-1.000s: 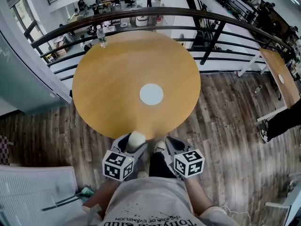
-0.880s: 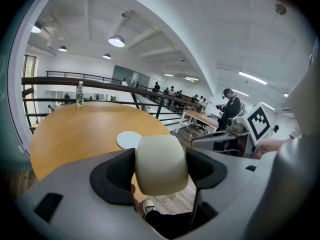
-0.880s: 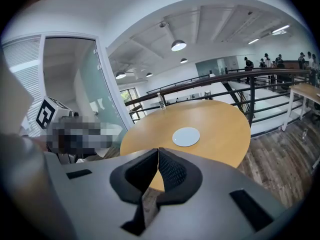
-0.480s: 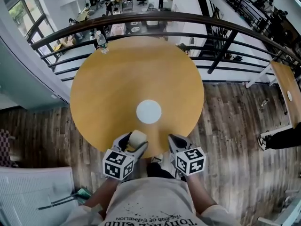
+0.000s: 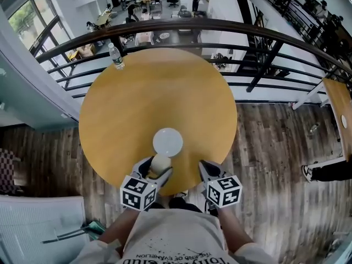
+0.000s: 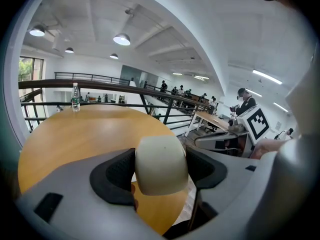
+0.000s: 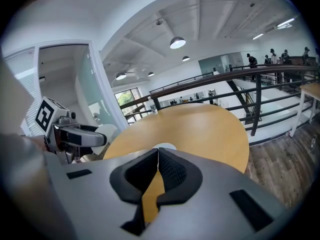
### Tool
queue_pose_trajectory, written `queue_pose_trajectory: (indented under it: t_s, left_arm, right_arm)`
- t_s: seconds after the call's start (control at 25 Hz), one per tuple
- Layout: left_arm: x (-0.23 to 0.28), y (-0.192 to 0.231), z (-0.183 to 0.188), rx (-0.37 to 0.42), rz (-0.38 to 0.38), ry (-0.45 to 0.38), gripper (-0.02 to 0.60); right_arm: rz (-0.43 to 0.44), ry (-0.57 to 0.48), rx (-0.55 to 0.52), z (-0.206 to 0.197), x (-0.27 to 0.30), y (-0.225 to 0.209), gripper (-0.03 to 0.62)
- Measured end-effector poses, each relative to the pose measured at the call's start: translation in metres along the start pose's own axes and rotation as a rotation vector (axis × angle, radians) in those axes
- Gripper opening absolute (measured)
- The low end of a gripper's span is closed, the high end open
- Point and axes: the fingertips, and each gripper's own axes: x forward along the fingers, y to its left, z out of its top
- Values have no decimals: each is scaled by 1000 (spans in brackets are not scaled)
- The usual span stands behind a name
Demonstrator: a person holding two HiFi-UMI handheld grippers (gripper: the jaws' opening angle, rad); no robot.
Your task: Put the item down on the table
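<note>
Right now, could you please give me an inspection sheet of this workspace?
Surface: round wooden table.
Job's things: cream rounded item, held over the table's near edge; whether it touches the top, cannot tell.
Clutter: white disc at the table's centre; water bottle upright at the far edge.
Grippers: left gripper shut on the item; right gripper shut, empty.
Cables: nothing seen.
Surroundings: dark railing behind the table; wood-plank floor.

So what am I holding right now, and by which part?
The left gripper clamps a rounded cream item by its two sides; the right gripper is shut on nothing.
</note>
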Motion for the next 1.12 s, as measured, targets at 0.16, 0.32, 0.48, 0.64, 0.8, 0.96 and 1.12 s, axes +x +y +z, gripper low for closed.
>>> queue_pose_trajectory:
  t_s: [0.16,0.32,0.48,0.64,0.8,0.96,1.12]
  left_arm:
    - [7,1,4,7,11,10,331]
    - [8,0,9,14,15,6,331]
    - [8,4,12,26,12,8,331]
    - [9,8,12,37,0,19,331]
    - [10,13,15,53,-12,28,331]
    - [11,20,13,48,-25,44,331]
    - [15,27,14,44,-39,52,330]
  right_arm:
    - [11,11,11,-2,5,-8,26]
    - [16,0,13,3,6,-9,26]
    - [7,-14,15,7,5,-6,26]
    - [-10,-15,24,6,6,-4,26]
    - [-29,-1,24,5,9,-3,26]
    - [-38,9,22,7,16,3,26]
    - [-46,24,13,9,24,4,26]
